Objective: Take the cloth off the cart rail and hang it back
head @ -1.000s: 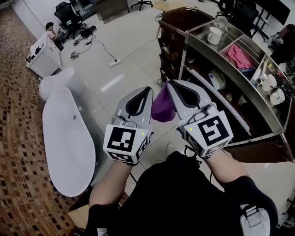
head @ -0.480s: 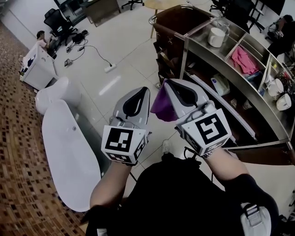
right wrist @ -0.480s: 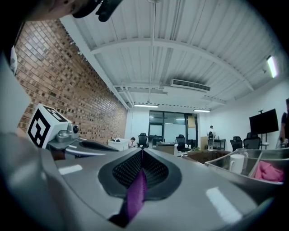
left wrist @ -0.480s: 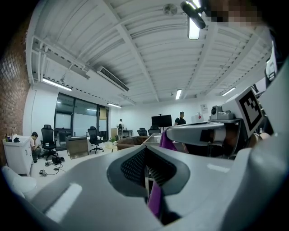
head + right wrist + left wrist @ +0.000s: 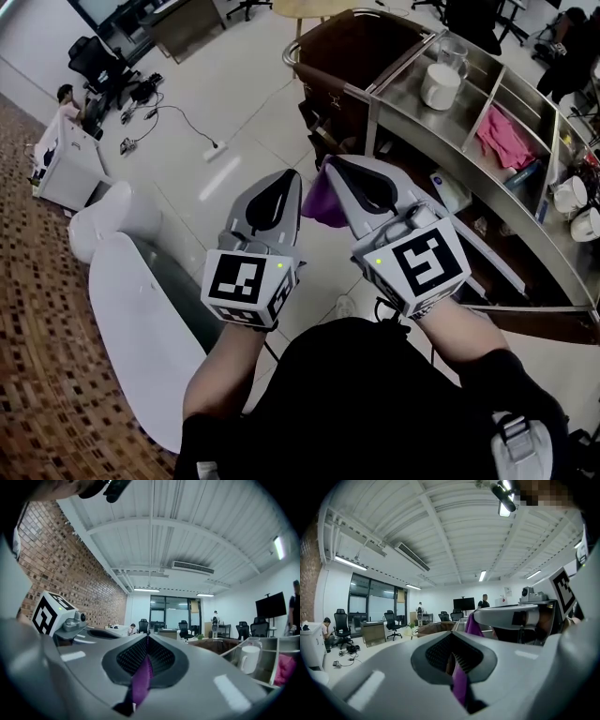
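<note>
A purple cloth (image 5: pixel 317 201) hangs stretched between my two grippers, held level over the floor beside the steel cart (image 5: pixel 412 108). My left gripper (image 5: pixel 288 178) is shut on one edge of it, and in the left gripper view the purple fabric (image 5: pixel 461 686) runs down between the closed jaws (image 5: pixel 451 637). My right gripper (image 5: pixel 330 163) is shut on the other edge, with the cloth (image 5: pixel 141 682) pinched in its jaws (image 5: pixel 147 640). The cart's chrome rail (image 5: pixel 292 58) curves round its far end, ahead of both grippers.
The cart top holds a white jug (image 5: pixel 439 86) and a pink cloth (image 5: pixel 506 137); white cups (image 5: pixel 570 195) sit further right. A white bathtub (image 5: pixel 141 328) and a white cabinet (image 5: pixel 62 169) stand at left. A seated person (image 5: pixel 66 95), office chairs and floor cables lie beyond.
Both grippers, still shut on the cloth, have moved forward together along the cart. The cart's end rail and the bathtub now sit lower and closer in the head view.
</note>
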`<action>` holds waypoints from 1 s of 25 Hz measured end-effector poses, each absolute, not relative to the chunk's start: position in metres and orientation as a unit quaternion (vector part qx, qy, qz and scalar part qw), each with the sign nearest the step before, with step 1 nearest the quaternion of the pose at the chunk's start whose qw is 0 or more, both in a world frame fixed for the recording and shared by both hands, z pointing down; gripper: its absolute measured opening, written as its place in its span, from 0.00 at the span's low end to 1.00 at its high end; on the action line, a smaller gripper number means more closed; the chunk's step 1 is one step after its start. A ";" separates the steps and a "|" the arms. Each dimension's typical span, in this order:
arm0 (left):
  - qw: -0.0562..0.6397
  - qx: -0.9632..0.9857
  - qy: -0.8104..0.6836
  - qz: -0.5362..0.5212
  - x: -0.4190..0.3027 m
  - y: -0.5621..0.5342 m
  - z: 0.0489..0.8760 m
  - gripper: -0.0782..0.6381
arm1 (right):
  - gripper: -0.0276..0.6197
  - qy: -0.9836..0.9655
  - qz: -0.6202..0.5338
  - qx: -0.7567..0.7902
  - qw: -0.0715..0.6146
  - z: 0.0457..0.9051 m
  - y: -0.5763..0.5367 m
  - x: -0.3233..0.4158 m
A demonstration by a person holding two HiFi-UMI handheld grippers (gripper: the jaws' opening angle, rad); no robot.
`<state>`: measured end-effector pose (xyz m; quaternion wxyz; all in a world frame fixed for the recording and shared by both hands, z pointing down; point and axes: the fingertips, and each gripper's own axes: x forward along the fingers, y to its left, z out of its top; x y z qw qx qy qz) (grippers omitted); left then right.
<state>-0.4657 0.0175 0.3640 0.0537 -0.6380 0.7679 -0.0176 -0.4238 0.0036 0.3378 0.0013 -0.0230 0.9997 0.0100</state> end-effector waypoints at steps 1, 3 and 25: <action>0.056 -0.639 0.767 -0.018 -0.470 0.011 0.362 0.10 | 0.05 1.000 0.011 -0.025 0.002 0.337 -0.003 -0.428; 0.059 -0.641 0.765 -0.021 -0.480 -0.001 0.361 0.10 | 0.05 1.000 0.012 -0.028 0.003 0.335 -0.014 -0.437; 0.048 -0.726 0.686 -0.006 -0.611 -0.025 0.342 0.10 | 0.05 0.986 0.072 -0.141 0.055 0.287 -0.030 -0.567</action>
